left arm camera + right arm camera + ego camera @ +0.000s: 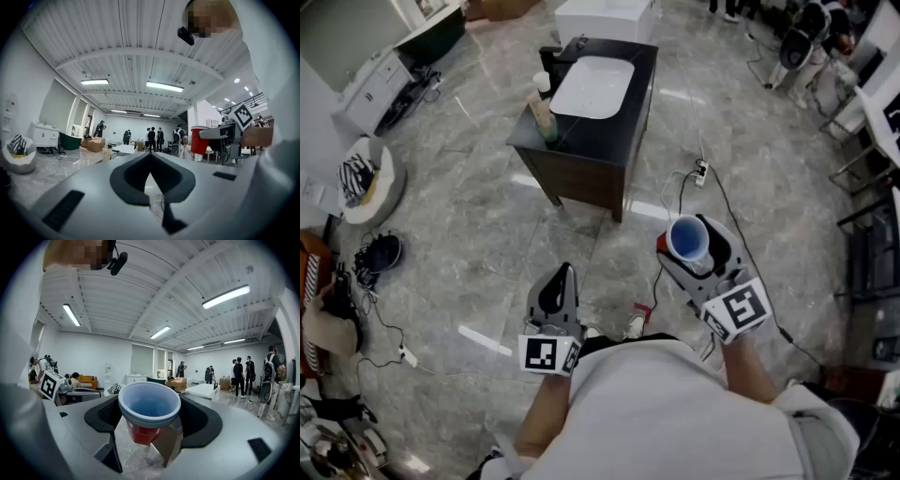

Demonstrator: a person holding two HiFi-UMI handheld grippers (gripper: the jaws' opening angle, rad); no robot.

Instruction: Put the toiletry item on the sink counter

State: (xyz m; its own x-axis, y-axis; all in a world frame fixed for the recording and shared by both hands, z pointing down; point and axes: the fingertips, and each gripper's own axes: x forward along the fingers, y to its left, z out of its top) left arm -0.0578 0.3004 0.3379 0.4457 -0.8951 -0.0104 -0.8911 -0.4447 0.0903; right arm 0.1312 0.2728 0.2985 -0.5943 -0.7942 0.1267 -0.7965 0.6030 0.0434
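Nearest, white shirt [647, 412] across the bottom of head view. Just beyond it on the left, left tongs [563, 272], closed pad to pad with nothing between, pointing out level over grey marble floor [469, 234]. On the right, right tongs [689, 246], spread wide and clamped on cup [149, 406]: blue inside, red outside, upright with mouth up, pinched at its sides between the two pads. Held in the air above the floor, well apart from desk [623, 141]. Farther ahead, that dark desk, with white sink [592, 86] set into its top. Beside the sink, near the desk's left edge, beige bottle [541, 111] with white cap, standing upright; something green just beside it, too small to tell. Between right tongs and desk, power strip [700, 172] on the floor, cables trailing from it toward the near side. Far off in left gripper view, several people [151, 138] standing in a group under strip lights.
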